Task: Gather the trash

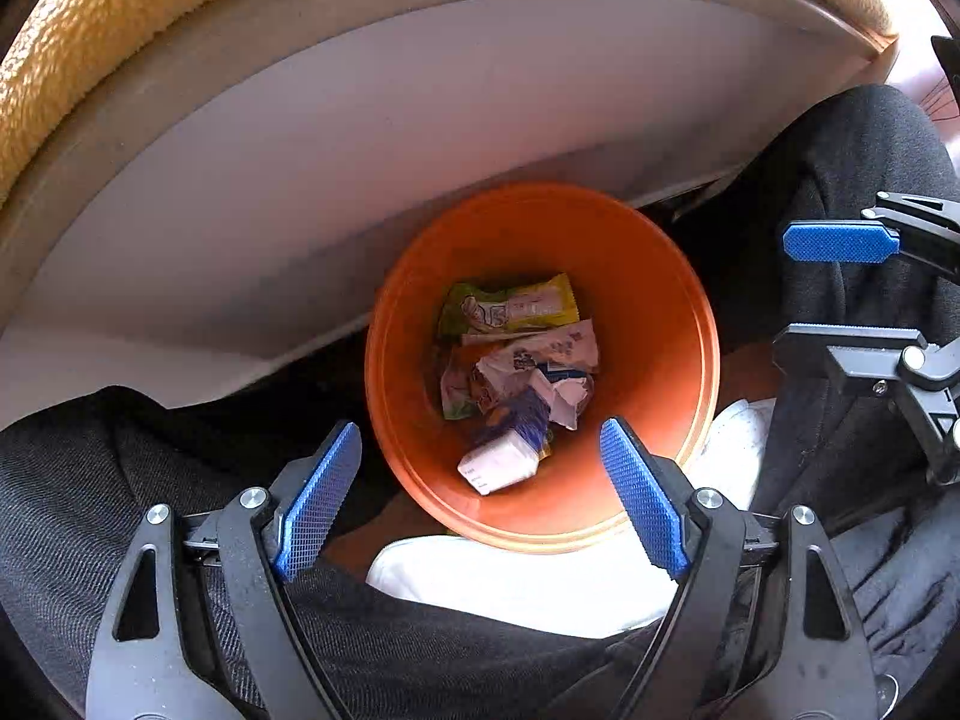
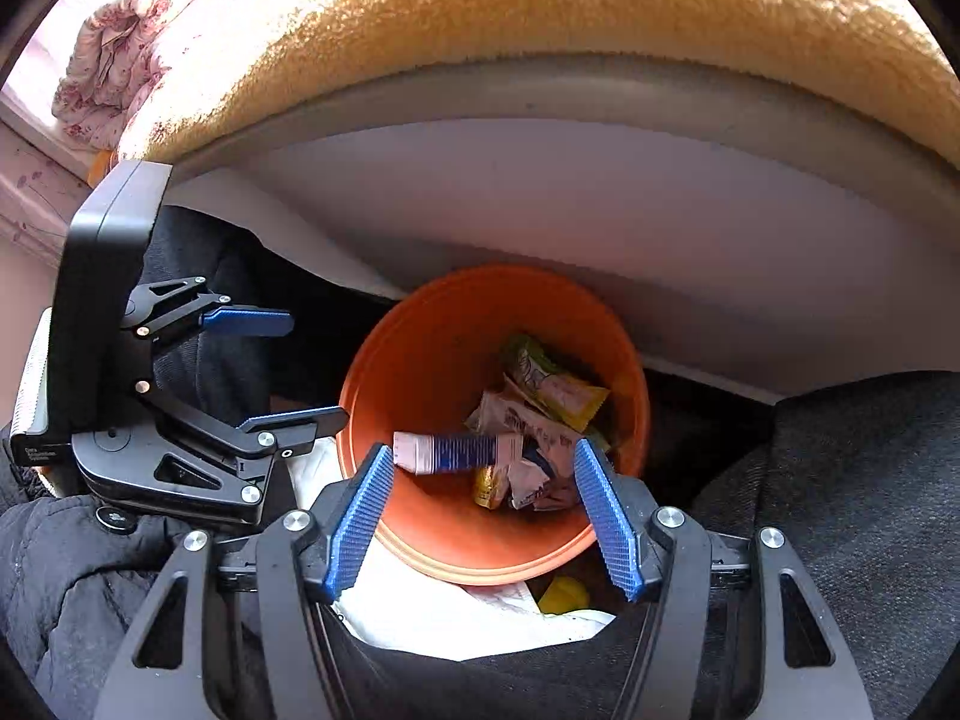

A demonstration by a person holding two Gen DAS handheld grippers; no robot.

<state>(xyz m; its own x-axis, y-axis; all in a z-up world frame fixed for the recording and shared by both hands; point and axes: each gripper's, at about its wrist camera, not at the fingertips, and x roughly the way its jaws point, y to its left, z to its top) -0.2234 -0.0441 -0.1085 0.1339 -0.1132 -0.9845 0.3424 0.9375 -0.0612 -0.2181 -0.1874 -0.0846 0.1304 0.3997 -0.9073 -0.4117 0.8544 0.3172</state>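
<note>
An orange bin (image 1: 654, 324) stands on the floor between a person's black-trousered legs; it also shows in the right wrist view (image 2: 420, 372). Inside lie several pieces of trash: a yellow-green wrapper (image 1: 510, 306), crumpled white wrappers (image 1: 540, 360) and a white and blue tube (image 1: 510, 456), which also shows in the right wrist view (image 2: 450, 453). My left gripper (image 1: 480, 480) is open and empty above the bin's near rim. My right gripper (image 2: 483, 501) is open and empty above the bin too. Each gripper shows in the other's view: the right (image 1: 840, 288), the left (image 2: 282, 366).
A white bed frame panel (image 1: 360, 150) runs behind the bin, with a tan fuzzy blanket (image 2: 540, 12) on top. A white plastic bag (image 1: 540, 582) lies under the bin's near side. A small yellow item (image 2: 564, 594) lies by the bag. A floral quilt (image 2: 114, 66) sits far left.
</note>
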